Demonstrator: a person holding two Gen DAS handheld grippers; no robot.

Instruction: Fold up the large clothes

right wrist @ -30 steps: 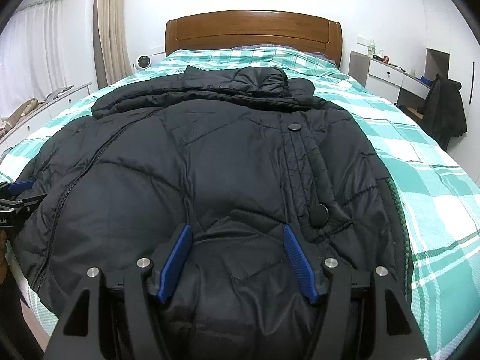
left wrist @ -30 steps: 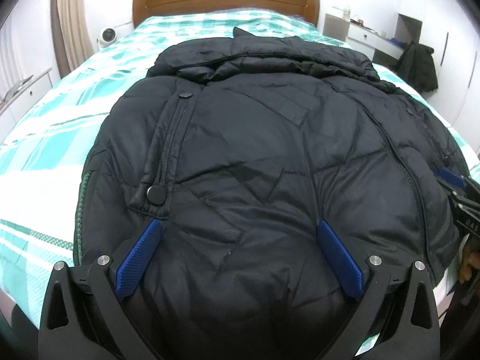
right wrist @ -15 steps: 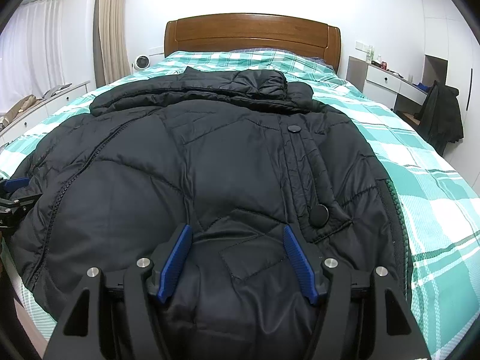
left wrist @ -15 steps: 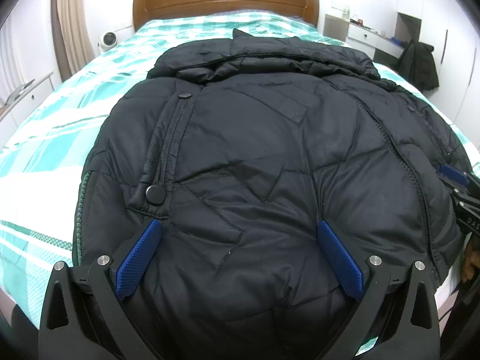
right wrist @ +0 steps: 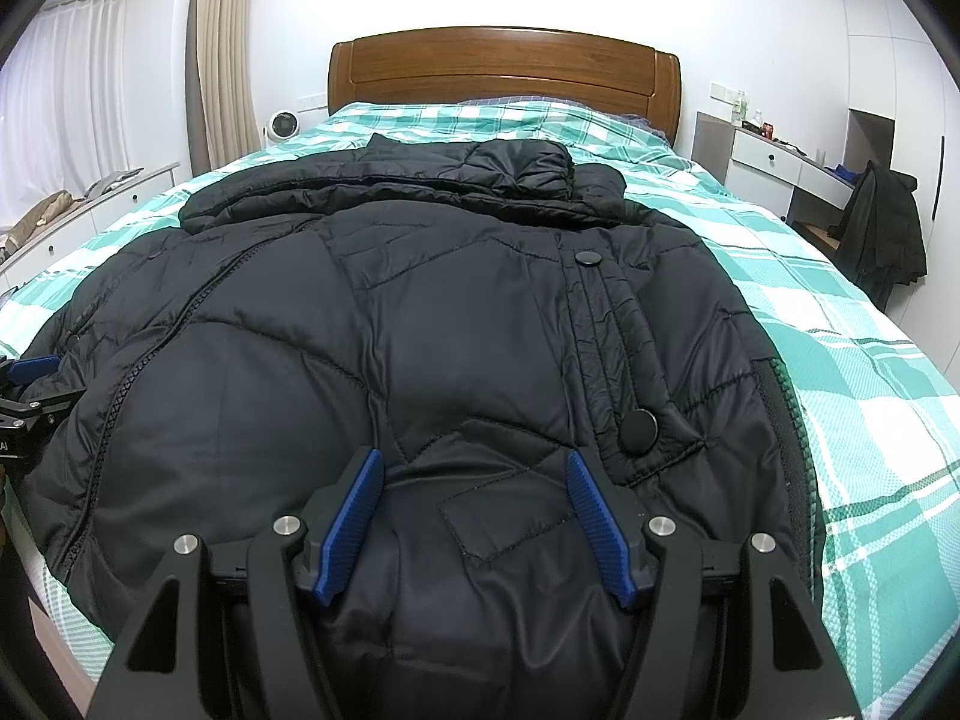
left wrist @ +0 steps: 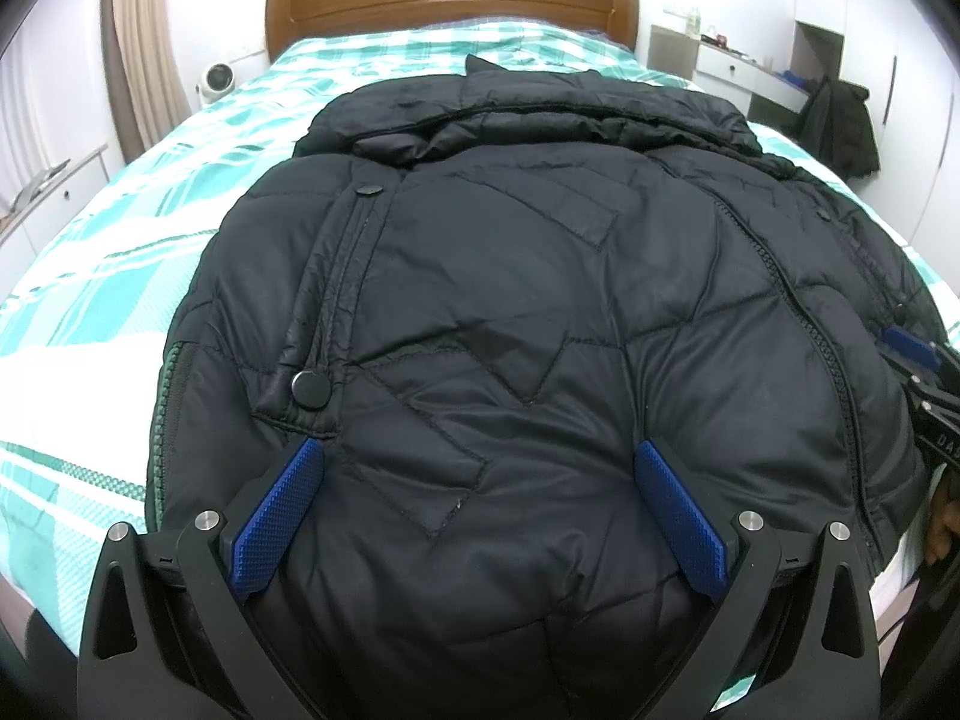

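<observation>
A big black quilted jacket [left wrist: 510, 276] lies front up on the bed, collar toward the headboard and hem at the near edge. My left gripper [left wrist: 480, 510] hovers over the hem with its jaws wide apart, puffy fabric bulging between the blue pads without being pinched. My right gripper [right wrist: 477, 510] sits over the hem beside a snap button [right wrist: 641, 431]. Its jaws are narrower but still open, with fabric filling the gap. The zipper [right wrist: 138, 372] runs between the two grippers. One of the right gripper's pads [left wrist: 909, 345] shows at the left view's right edge.
The bed [right wrist: 870, 372] has a green and white checked cover and a wooden headboard [right wrist: 504, 69]. A dark coat [right wrist: 882, 228] hangs on a chair by a white desk [right wrist: 774, 156] on the right. Low cabinets [right wrist: 90, 204] and curtains line the left wall.
</observation>
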